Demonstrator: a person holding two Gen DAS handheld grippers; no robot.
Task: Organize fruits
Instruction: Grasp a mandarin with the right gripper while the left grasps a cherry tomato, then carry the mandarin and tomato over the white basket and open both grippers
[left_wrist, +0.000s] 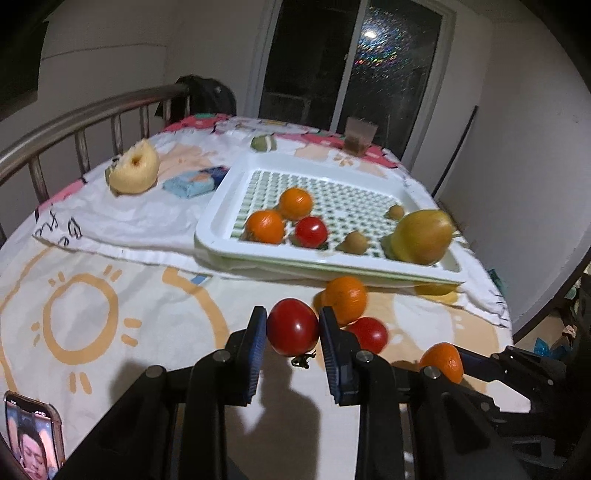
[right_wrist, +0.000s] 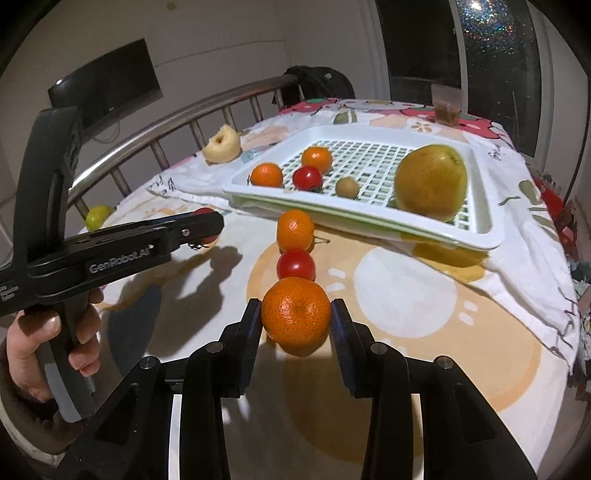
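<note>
Left tool (left_wrist: 293, 328) clamped on tomato (left_wrist: 292, 326), lifted clear of bench (left_wrist: 110, 332). Right tool (right_wrist: 296, 317) gripping mandarin (right_wrist: 296, 315). White tray (left_wrist: 218, 225) already holds two mandarins, one tomato, two small brown fruits, large pear (left_wrist: 421, 236). Left on cloth near tray: loose mandarin (right_wrist: 294, 229) and loose tomato (right_wrist: 296, 264). Judged roughly half done; both held fruits not yet in tray.
</note>
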